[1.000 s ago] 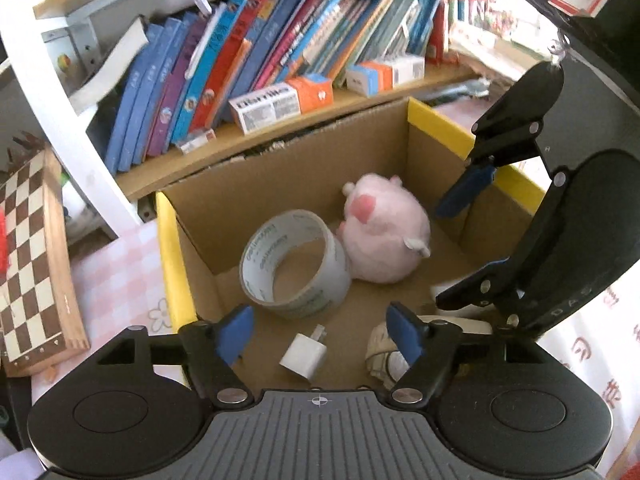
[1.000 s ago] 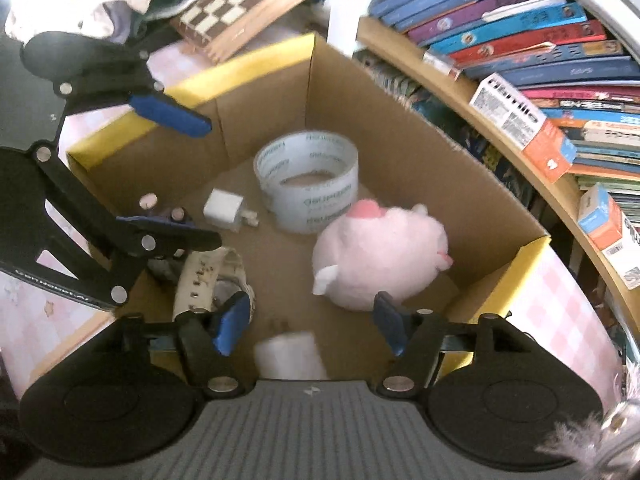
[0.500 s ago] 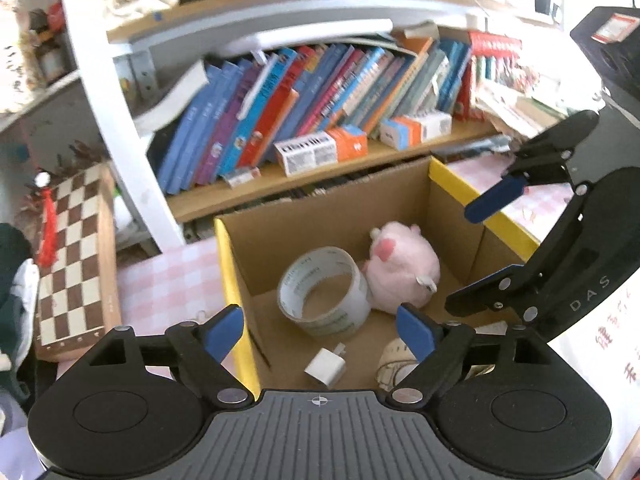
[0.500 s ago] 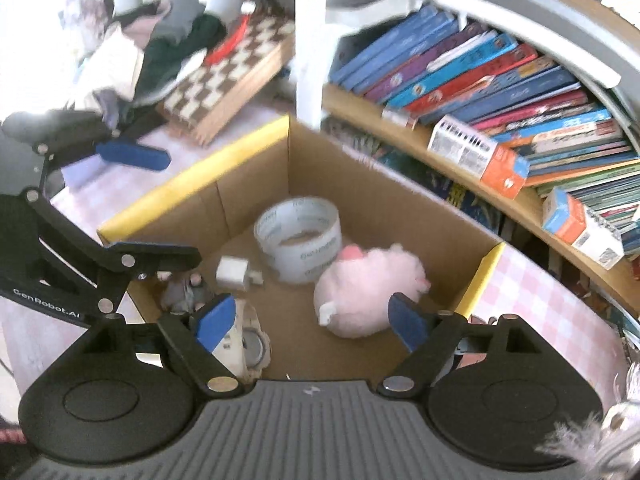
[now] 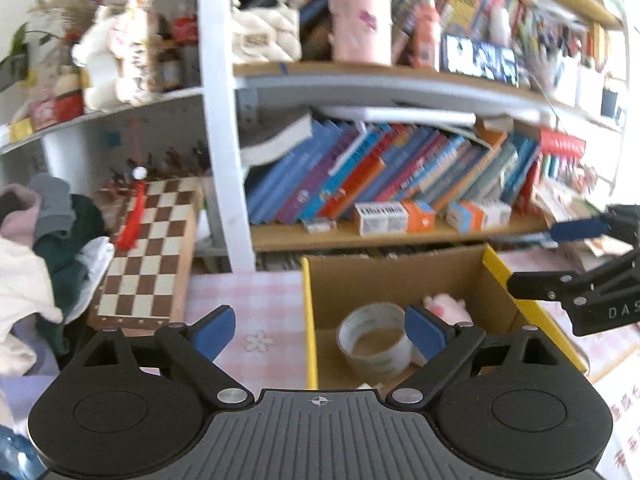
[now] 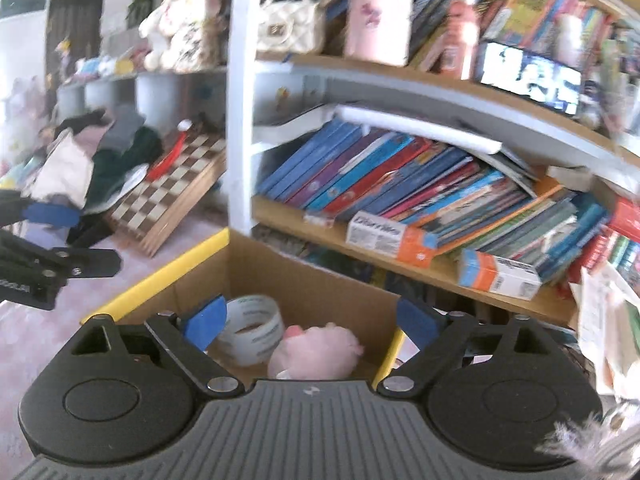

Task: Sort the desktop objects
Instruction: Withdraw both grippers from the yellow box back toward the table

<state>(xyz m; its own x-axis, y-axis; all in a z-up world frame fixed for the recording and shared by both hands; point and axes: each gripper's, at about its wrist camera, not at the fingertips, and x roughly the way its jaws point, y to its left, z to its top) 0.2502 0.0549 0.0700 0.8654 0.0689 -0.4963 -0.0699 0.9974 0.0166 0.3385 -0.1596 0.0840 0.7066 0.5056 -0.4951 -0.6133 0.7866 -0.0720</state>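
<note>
Left gripper (image 5: 320,330): lower centre of its own view, blue-tipped fingers (image 5: 216,326) spread wide, nothing between them.
Right gripper (image 6: 310,320): lower centre of its own view, fingers (image 6: 206,320) likewise wide apart and empty.
Cardboard box (image 5: 394,272): yellow-edged, lower right of the left view, on the pink checked surface (image 5: 256,308) below the bookshelf (image 5: 400,236).
Sorted items: tape roll (image 5: 376,338) and pink plush toy (image 5: 444,306) lie side by side inside the box.
Step in hand, as judged: both tools look clear of the box; best to scan the surface for a loose item and approach it with fingers wide.
Hard to make out: the box floor nearest the cameras is cut off by the gripper bodies; upper shelves are blurred; the chessboard (image 5: 152,248) at left is partly behind clothes.
</note>
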